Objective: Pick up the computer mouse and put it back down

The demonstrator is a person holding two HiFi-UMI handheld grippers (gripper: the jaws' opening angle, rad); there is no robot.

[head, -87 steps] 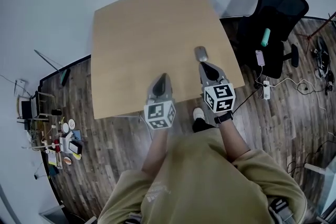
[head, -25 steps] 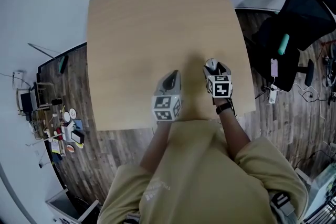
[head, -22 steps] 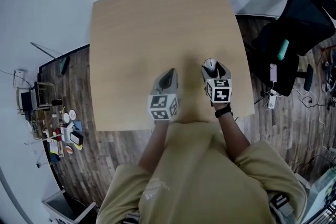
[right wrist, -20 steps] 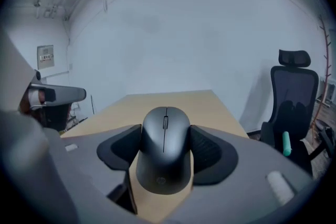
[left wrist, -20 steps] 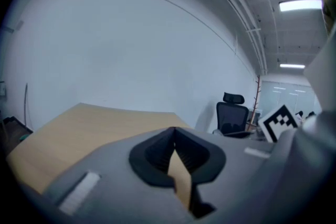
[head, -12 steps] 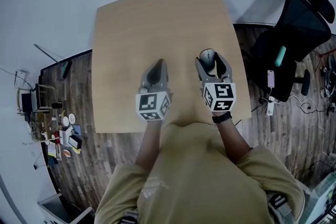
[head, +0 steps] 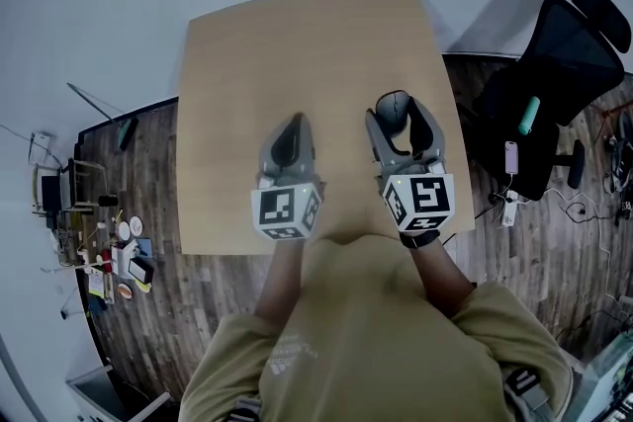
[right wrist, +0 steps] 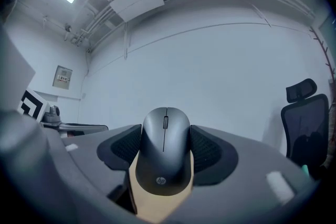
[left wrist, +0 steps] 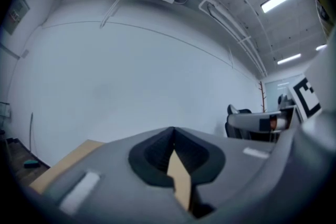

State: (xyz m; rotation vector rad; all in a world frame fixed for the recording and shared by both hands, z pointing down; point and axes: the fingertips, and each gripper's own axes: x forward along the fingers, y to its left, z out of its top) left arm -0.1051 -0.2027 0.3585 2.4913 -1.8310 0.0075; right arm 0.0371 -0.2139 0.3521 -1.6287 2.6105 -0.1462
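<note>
Clamping the mouse (right wrist: pixel 165 152) — right gripper (head: pixel 399 118) (left gripper (head: pixel 288 141) closed) above table (head: pixel 297 44).

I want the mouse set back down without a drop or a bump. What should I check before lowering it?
1. Grip: the dark grey computer mouse sits between the jaws of the right gripper, pressed from both sides: ok.
2. Pose: the mouse lies straight, buttons up: ok.
3. Landing spot: the light wooden table shows nothing else on it: ok.
4. Left gripper: jaws together, empty, apart from the right one: ok.
5. Gap between mouse and table top: cannot tell.
6. Black office chair: stands off beside the table, out of the way: ok.
</note>
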